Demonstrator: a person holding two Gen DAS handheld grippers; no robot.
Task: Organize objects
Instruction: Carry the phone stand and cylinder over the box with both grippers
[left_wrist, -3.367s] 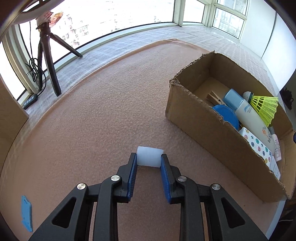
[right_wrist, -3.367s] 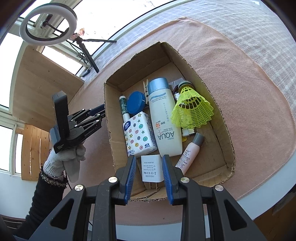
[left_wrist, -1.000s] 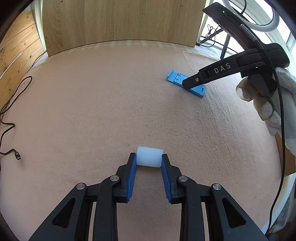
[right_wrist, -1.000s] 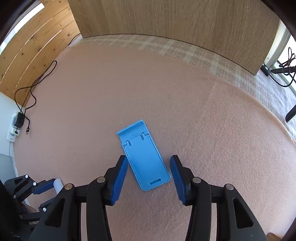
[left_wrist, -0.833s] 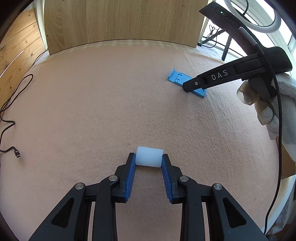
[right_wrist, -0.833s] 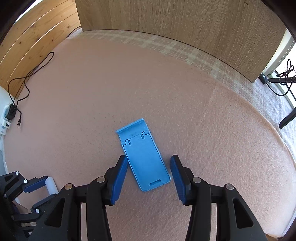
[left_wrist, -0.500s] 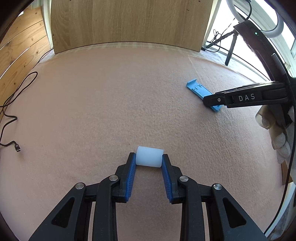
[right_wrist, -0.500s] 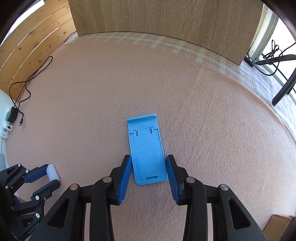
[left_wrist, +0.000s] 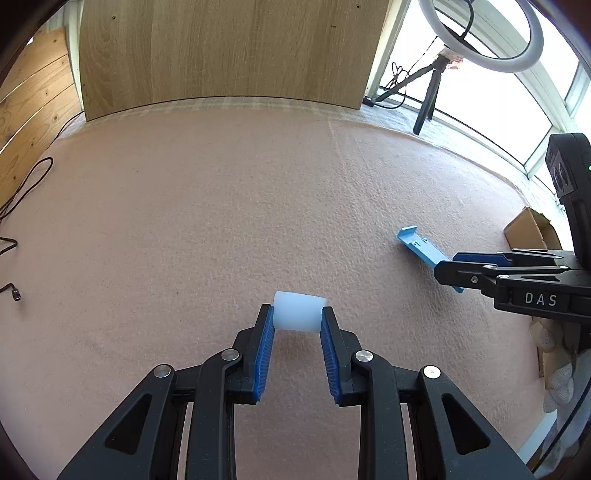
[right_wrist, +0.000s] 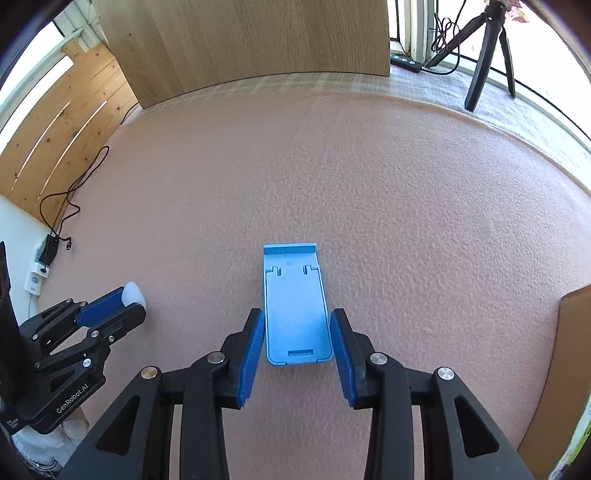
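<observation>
On the left, my left gripper (left_wrist: 297, 325) is clamped on a small white cylinder (left_wrist: 297, 314), pinched across its flat ends between the blue pads (left_wrist: 265, 350), above the pink felt mat (left_wrist: 221, 206). It looks like light, smooth plastic or foam, so I judge it could slip if I loosen at all.

To the right lies the blue phone stand (right_wrist: 295, 310), folded flat on the mat with its lipped end far from me. My right gripper (right_wrist: 297, 338) has its jaws spread, one on each side of the stand's near end, close to its long edges but with a sliver of gap on each; it holds nothing yet. The stand seems thin, stiff and light, and slick. I would take it across the long edges near this end, squarely, since a flat piece may skid on the felt.

The cardboard box (right_wrist: 569, 369) sits at the right edge.
</observation>
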